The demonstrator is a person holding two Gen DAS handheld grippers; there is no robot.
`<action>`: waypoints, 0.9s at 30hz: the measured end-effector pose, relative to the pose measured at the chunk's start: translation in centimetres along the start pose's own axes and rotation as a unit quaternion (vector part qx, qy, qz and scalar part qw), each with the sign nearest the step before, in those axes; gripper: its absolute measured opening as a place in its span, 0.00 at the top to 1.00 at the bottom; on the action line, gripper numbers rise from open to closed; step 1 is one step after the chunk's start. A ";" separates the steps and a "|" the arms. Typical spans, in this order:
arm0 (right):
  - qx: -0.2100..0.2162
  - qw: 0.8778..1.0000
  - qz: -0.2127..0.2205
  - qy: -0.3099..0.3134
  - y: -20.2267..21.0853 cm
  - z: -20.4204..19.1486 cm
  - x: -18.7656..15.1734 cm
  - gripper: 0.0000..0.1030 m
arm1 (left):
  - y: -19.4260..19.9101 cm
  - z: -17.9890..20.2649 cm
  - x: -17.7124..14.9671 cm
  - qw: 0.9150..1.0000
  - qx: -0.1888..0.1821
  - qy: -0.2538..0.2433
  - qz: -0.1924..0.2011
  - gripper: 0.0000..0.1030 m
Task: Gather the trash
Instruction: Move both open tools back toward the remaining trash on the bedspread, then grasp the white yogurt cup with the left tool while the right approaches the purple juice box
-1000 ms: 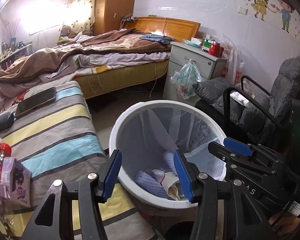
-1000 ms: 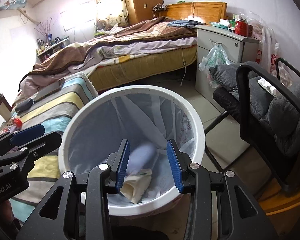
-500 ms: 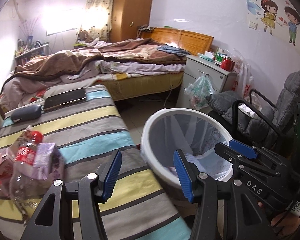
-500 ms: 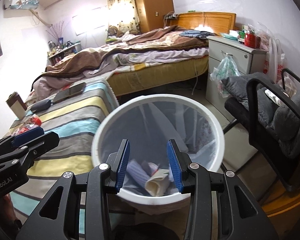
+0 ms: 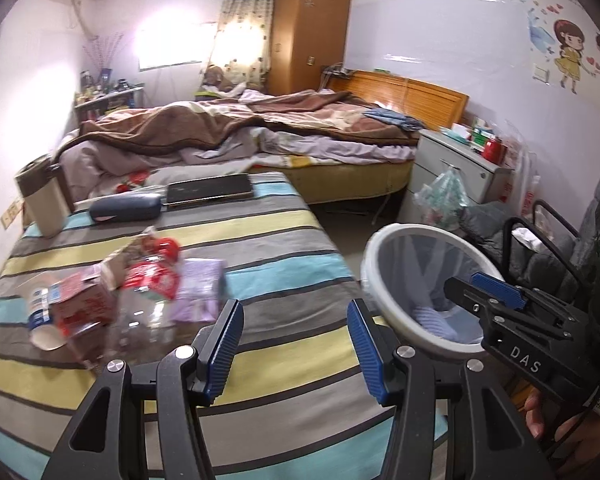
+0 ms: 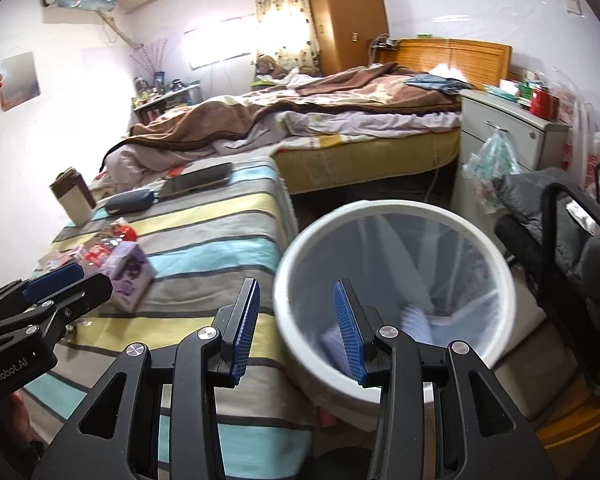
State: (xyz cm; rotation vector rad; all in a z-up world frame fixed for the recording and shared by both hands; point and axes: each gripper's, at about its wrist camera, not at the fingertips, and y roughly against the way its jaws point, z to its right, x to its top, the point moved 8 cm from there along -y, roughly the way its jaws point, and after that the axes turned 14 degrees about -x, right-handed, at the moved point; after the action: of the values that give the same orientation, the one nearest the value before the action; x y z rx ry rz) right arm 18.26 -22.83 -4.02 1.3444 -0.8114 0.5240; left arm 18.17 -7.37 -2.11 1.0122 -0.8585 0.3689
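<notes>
Trash lies in a heap on the striped cloth (image 5: 284,264): a clear plastic bottle with a red label (image 5: 148,300), a purple carton (image 5: 200,290), a red carton (image 5: 84,304) and a paper cup (image 5: 44,316). My left gripper (image 5: 294,332) hangs open and empty over the cloth, to the right of the heap. A white bin with a clear liner (image 6: 396,280) stands beside the table with crumpled trash inside. My right gripper (image 6: 296,320) is open and empty above the bin's left rim. The purple carton (image 6: 130,276) shows at left in the right wrist view.
On the far end of the striped table lie a tablet (image 5: 210,190), a dark case (image 5: 126,208) and a beige box (image 5: 40,196). An unmade bed (image 5: 240,136), a white nightstand (image 5: 456,172) with a hanging bag, and a grey padded chair (image 6: 572,236) surround the bin.
Both grippers have swung left from above the bin toward the striped table. The trash heap has come into the left wrist view; the bin has slid to the right. The jaws kept their width.
</notes>
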 end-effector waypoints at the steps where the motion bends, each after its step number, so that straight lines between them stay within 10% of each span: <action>1: 0.004 1.000 0.001 0.003 0.1 -0.5 0.0 0.58 | 0.4 -0.6 -0.2 1.000 0.005 0.003 0.002 0.48; 27: 0.082 0.995 -0.019 0.055 -1.0 -12.4 0.0 0.45 | 8.5 -16.9 -4.0 0.986 0.120 0.111 0.030 0.42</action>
State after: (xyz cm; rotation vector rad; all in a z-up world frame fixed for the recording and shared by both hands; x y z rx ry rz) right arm 21.66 -10.87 -4.98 1.4653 -0.6616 0.6408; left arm 17.91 11.80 -4.40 1.1435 -0.6539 0.6351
